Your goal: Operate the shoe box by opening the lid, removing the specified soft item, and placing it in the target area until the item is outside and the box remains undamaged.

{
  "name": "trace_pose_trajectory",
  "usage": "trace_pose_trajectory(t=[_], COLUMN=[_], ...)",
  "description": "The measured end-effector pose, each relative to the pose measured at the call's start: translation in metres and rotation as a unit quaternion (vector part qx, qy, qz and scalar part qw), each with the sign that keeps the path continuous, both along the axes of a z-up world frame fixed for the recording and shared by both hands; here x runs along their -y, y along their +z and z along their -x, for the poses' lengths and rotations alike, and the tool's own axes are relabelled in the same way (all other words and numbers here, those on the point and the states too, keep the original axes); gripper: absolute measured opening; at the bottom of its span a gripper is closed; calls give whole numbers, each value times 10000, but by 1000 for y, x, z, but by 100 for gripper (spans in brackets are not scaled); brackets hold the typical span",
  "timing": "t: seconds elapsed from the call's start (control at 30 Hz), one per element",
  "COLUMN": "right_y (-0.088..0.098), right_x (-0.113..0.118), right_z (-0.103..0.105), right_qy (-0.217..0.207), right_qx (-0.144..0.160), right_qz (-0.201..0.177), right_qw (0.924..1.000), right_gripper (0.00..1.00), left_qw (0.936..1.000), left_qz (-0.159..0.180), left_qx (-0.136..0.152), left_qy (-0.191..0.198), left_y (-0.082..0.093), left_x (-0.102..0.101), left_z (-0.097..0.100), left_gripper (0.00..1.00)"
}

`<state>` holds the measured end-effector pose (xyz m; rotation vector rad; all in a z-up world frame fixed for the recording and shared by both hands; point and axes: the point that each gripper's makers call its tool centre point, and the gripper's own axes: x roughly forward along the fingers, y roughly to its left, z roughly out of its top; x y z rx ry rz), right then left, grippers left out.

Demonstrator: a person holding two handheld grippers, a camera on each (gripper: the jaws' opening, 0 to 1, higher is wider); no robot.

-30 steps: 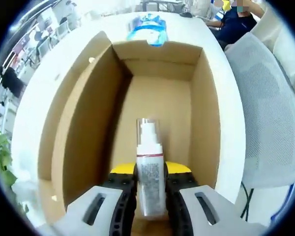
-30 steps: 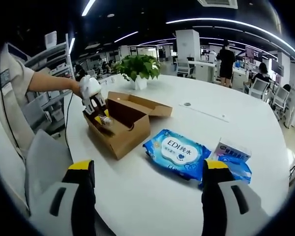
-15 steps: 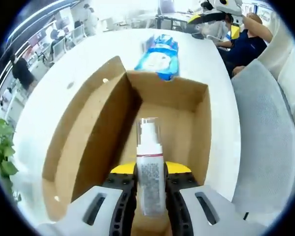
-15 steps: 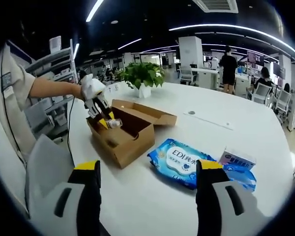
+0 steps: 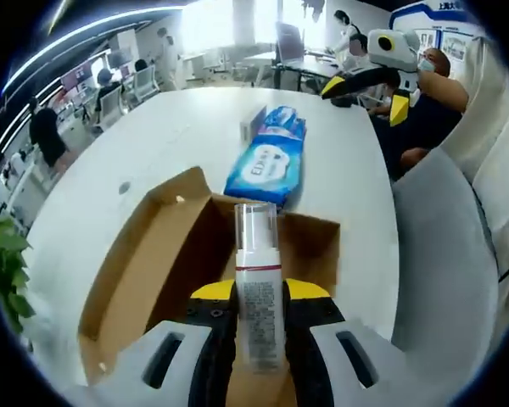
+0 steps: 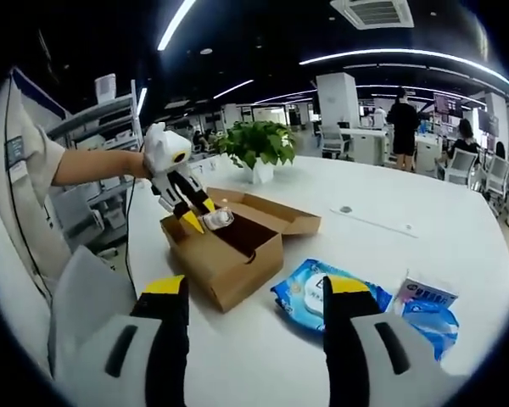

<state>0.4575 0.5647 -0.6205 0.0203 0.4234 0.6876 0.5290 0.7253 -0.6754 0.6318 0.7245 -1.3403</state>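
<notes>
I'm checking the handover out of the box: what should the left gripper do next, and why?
Probably carry the bottle sideways past the box wall, then lower it onto bare table. The left gripper holds it above the open box, clear of the rim.

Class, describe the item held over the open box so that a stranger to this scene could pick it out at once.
Start at the white round table and find the open cardboard box near its edge. Just above the box, the left gripper holds a small spray bottle. Unlike the flat blue wipes pack nearby, it is a slim white cylinder with a clear cap and a red band.
</notes>
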Motion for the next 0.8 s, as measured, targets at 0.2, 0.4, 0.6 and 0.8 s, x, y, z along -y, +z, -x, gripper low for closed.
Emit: trace_pose_trajectory(t=[0.2,0.4,0.6,0.8], right_y=[4,11,13,16], right_x=[-7,-16,-25,-32], right_z=[-3,-6,-7,-10], right_qy=[27,111,213,248], right_qx=[18,150,161,172], right_qz=[-163,-302,-350,-504], right_qw=[9999,9994,9990,9983], right_gripper=[58,53,51,47], left_qw=[9994,9970,9952,9916], left_qz=[356,739,893,1196], left_qx=[-9,-159,-245,-352], left_qy=[-45,-146,-301,-332], left_y=[14,24,29,40], left_x=[20,39,47,56], left_z=[9,23,34,41], left_gripper=[19,19,19,19])
